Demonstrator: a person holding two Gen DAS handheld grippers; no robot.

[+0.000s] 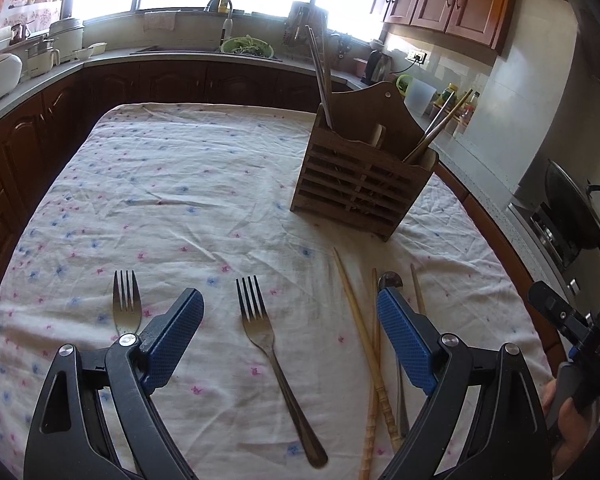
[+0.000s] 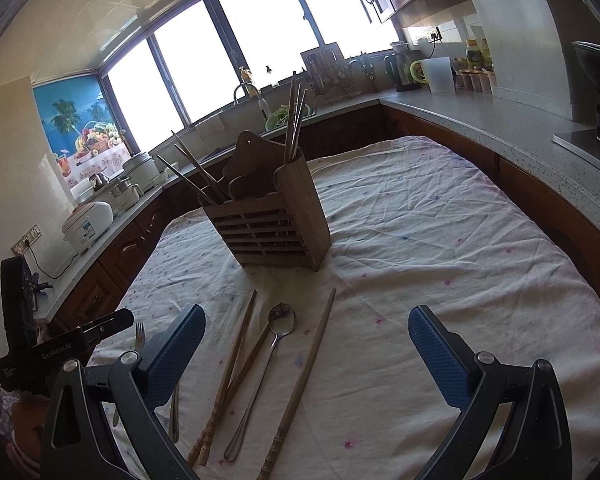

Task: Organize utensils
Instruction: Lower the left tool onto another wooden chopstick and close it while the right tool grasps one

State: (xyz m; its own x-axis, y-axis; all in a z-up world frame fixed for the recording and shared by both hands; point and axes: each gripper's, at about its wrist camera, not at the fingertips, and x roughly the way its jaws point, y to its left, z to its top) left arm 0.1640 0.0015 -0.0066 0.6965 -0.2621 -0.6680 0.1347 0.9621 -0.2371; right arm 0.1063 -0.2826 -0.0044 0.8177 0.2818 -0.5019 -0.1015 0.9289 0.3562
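Note:
A wooden slatted utensil holder stands on the flowered tablecloth with several chopsticks upright in it. My left gripper is open low over the cloth, and a steel fork lies between its fingers, untouched. A second fork lies just left of its left finger. Crossed bamboo chopsticks and a spoon lie by its right finger. My right gripper is open above the spoon, a chopstick pair and a single chopstick. It holds nothing.
The table is hemmed by dark cabinets and a grey counter at the right and back. A rice cooker, a sink and a wok sit on the counters. A hand with the other gripper's black body shows at the right edge.

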